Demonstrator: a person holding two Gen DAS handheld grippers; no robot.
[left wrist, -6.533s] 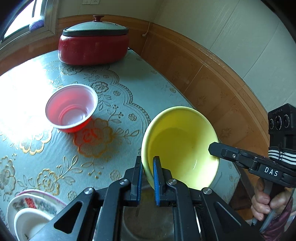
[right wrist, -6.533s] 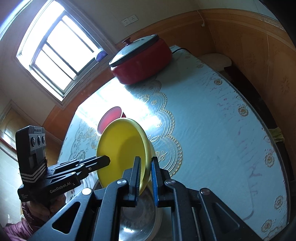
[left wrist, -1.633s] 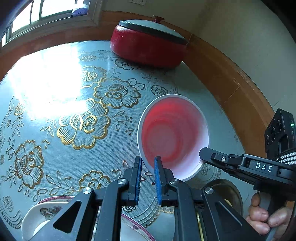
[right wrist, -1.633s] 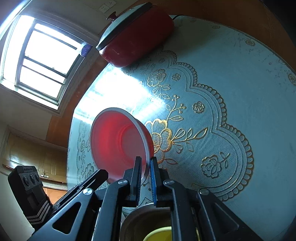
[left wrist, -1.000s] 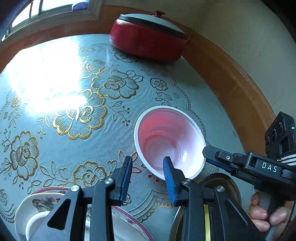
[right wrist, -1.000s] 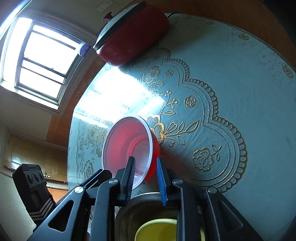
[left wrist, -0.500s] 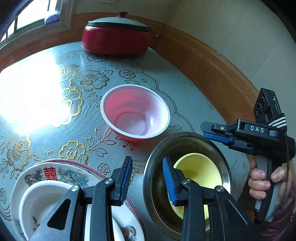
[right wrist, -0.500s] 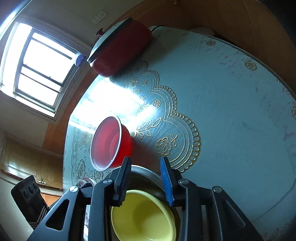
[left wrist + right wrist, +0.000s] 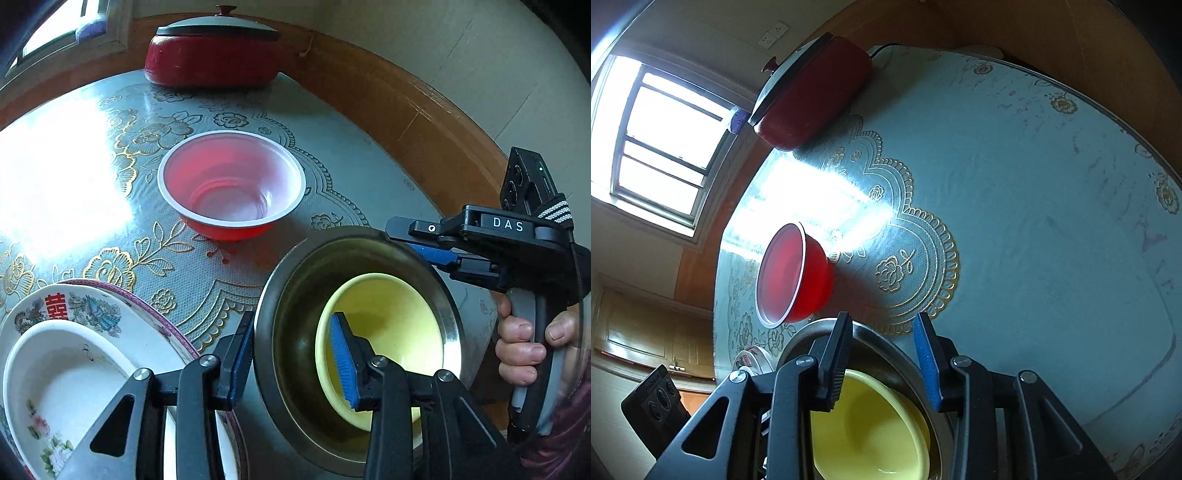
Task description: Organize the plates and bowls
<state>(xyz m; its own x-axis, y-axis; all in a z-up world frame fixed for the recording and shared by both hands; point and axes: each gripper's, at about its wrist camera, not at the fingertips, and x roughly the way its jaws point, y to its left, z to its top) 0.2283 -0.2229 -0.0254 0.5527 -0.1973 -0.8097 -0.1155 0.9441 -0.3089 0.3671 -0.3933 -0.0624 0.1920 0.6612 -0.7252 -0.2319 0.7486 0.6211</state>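
Observation:
A red plastic bowl [image 9: 231,184] [image 9: 792,275] stands upright on the patterned tablecloth, free of both grippers. Nearer sits a steel bowl [image 9: 295,295] [image 9: 882,343] with a yellow bowl [image 9: 388,325] [image 9: 871,432] inside it. My left gripper [image 9: 291,332] straddles the steel bowl's near left rim, one finger outside and one inside. Its jaws are opening and the pads do not press on the rim. My right gripper [image 9: 882,325] [image 9: 406,240] straddles the opposite rim the same way, jaws opening.
A flowered plate [image 9: 110,306] with a white bowl [image 9: 66,369] on it lies at the lower left. A red pot with a grey lid [image 9: 212,55] [image 9: 812,99] stands at the table's far side below a window. A wooden wall panel [image 9: 424,122] runs close along the right edge.
The red bowl, gripped by both grippers earlier, now rests on the cloth, let go. Both grippers have drawn back to the steel bowl and their jaws stand wider.

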